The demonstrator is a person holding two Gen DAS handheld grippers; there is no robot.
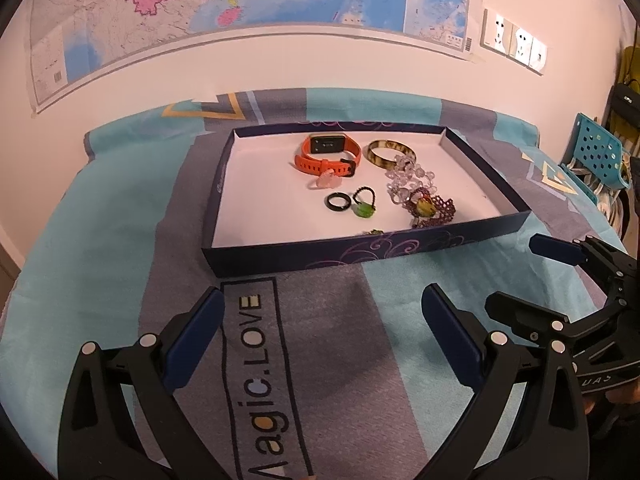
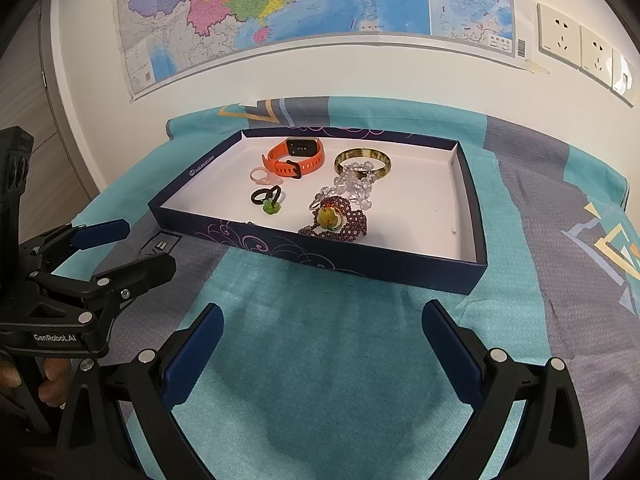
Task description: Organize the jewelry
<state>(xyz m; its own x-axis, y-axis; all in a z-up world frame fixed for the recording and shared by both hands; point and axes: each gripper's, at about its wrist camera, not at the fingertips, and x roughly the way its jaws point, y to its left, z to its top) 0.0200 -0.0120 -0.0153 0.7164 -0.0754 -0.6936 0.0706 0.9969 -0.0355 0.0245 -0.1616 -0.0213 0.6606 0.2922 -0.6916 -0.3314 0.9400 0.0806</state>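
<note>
Nearest the cameras, both tongs are seen spread wide with nothing between them: the left gripper (image 1: pixel 322 328) over a grey patch of the cloth (image 1: pixel 120 264) printed with "Magic.LOVE", the right gripper (image 2: pixel 322 344) over a teal patch. Those printed words are read whole only in the left view. Just past the tongs, a dark blue tray (image 2: pixel 472 216) is set on the cloth, and all the jewelry is laid inside it. A black ring (image 1: pixel 338 202) and a green charm (image 1: pixel 365 210) are found side by side near the middle. A purple beaded piece (image 2: pixel 344 222) is touched by clear beads (image 2: pixel 356 184). Farther back, an orange watch (image 1: pixel 330 154) and a brown bangle (image 1: pixel 390 154) are placed. One tiny piece (image 1: pixel 373 232) is half hidden behind the near wall. On the far wall, a map (image 2: pixel 320 0) is cut off at the top.
</note>
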